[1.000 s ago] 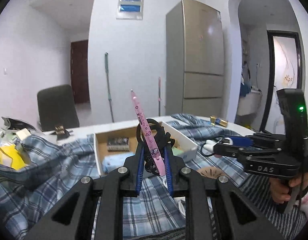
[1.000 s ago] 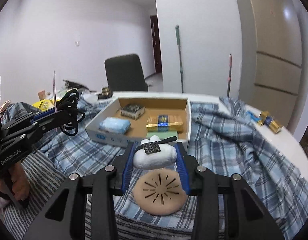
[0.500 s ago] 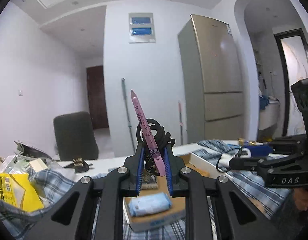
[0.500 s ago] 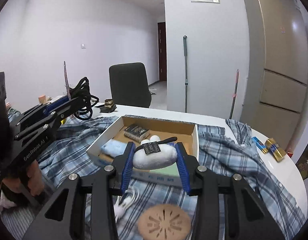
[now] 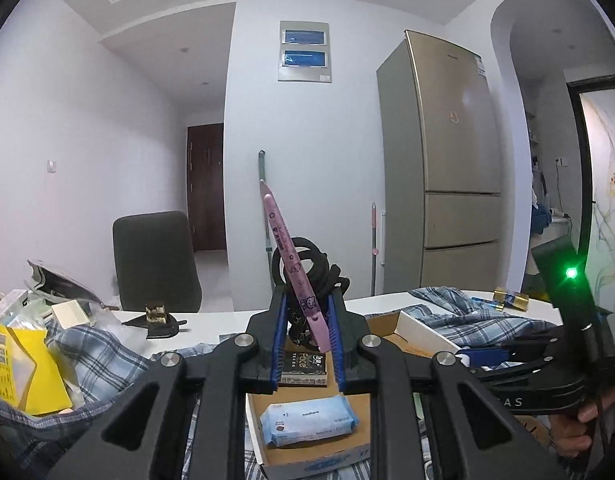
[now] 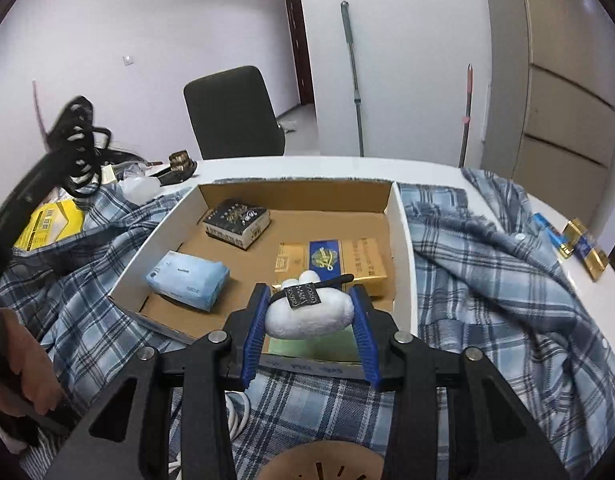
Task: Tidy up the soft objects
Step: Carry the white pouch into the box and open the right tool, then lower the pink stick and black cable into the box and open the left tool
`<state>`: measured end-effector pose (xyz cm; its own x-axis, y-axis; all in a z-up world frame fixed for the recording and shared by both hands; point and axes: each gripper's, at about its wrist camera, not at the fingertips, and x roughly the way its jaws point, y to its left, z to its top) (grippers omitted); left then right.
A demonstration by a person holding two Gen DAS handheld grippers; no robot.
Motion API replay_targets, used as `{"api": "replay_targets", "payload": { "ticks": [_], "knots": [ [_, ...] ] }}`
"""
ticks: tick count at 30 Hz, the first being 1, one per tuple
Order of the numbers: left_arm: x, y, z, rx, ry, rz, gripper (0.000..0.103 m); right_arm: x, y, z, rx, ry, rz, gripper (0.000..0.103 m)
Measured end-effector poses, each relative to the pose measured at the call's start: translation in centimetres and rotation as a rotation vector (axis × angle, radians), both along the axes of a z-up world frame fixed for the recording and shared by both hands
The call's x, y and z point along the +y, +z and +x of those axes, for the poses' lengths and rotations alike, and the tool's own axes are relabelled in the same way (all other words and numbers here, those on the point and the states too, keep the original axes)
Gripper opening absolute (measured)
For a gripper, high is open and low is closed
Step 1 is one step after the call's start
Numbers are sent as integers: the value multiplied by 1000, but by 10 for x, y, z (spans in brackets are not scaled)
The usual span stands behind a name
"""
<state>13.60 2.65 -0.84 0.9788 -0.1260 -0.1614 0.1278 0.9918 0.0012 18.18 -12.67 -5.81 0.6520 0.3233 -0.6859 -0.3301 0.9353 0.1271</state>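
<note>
My left gripper is shut on a pink card of black hair ties, held upright above the near left part of the cardboard box. It shows blurred at the left of the right wrist view. My right gripper is shut on a white plush toy with a black tag, held over the box's near edge. The right gripper's body shows in the left wrist view. In the box lie a blue tissue pack, a black packet and a gold carton.
A blue plaid cloth covers the white table around the box. Yellow packaging and clutter lie at the left. Gold and blue packs sit at the right edge. A tan round disc and white cable lie nearest. A black chair stands behind.
Both grippers have risen and moved forward over the box. The left view went from the cloth to above the tissue pack. The tan disc dropped to the bottom of the right view.
</note>
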Motion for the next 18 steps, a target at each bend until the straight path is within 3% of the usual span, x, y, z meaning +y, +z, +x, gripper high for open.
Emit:
{"api": "replay_targets", "payload": {
  "ticks": [8,11,15,18],
  "knots": [
    [-6,-3,-1,24,-8,10,20,-5,-13,8,75,2,31,47],
    [-5,-4,3,44,1,10,20,-9,-15,10,88,-9,52,56],
    [-3,-4,6,64,4,-3,20,-12,-13,10,81,-29,60,65],
    [-1,-5,9,78,-12,0,20,-16,-8,6,52,-53,68,66]
  ]
}}
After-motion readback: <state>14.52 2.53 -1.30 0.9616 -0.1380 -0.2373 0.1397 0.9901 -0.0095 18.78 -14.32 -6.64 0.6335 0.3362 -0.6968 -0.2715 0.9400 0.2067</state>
